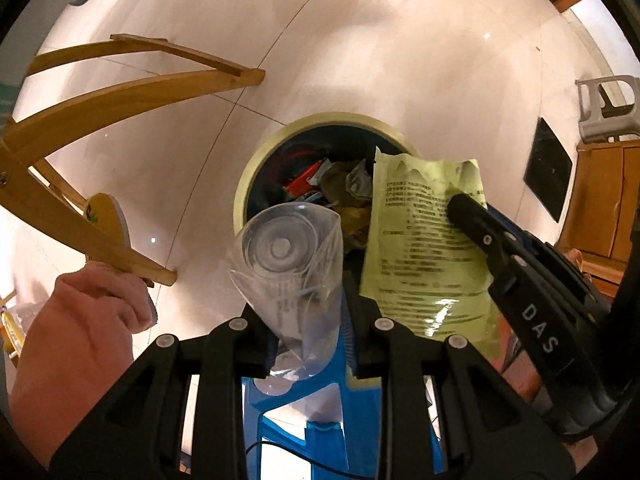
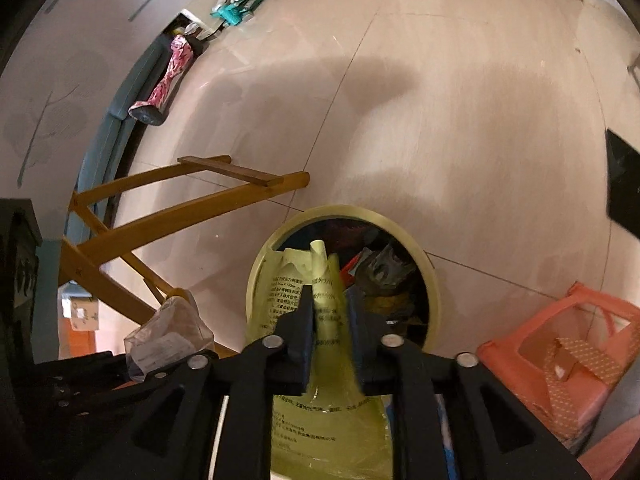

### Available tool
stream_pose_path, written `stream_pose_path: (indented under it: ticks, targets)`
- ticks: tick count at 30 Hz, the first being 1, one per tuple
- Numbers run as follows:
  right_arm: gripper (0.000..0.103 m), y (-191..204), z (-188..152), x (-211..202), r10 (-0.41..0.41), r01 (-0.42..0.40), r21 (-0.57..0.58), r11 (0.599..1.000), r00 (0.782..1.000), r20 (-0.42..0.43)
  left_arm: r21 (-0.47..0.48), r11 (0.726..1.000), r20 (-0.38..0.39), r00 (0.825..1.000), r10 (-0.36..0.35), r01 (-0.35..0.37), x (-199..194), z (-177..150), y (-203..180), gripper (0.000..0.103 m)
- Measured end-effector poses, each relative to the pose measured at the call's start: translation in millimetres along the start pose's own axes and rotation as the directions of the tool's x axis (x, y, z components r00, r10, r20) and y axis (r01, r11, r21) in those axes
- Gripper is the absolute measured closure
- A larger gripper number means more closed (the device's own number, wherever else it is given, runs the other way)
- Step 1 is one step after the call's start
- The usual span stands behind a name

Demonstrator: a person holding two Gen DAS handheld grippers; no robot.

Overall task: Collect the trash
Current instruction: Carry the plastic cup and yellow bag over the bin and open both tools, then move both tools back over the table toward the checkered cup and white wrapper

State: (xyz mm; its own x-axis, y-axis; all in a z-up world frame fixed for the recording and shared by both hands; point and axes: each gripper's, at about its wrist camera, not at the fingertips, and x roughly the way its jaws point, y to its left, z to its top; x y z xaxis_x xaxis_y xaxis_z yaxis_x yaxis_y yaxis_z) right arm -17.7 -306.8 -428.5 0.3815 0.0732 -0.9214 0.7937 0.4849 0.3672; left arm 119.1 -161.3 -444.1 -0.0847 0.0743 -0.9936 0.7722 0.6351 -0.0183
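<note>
Hovering over the bin [image 1: 256, 168], your left gripper [image 1: 310, 344] pinches the clear wrapper [image 1: 288, 264] while your right gripper [image 2: 328, 320], slightly parted, straddles the yellow-green bag [image 2: 332, 420], ready for dropping.

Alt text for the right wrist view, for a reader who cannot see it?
The right gripper, pointing down, has a yellow-green printed bag between its fingers, over a round bin already full of trash on a pale floor. A wooden chair frame stands left, an orange stool right.

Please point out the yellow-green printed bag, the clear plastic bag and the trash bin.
Yellow-green printed bag [image 2: 328, 312]: right wrist view, its printed middle.
Clear plastic bag [image 1: 292, 264]: left wrist view, its upper body.
Trash bin [image 1: 336, 118]: left wrist view, its far rim.
</note>
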Motion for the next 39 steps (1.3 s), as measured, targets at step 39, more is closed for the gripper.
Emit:
stream_pose_path:
  ticks: [39]
  targets:
    - [0.064, 73.3, -7.8, -144.1, -0.159, 0.155, -0.172, 0.973, 0.987, -0.004, 0.089, 0.996, 0.220, 0.976, 0.007, -0.027, -157.5, -88.5, -30.4, 0.044]
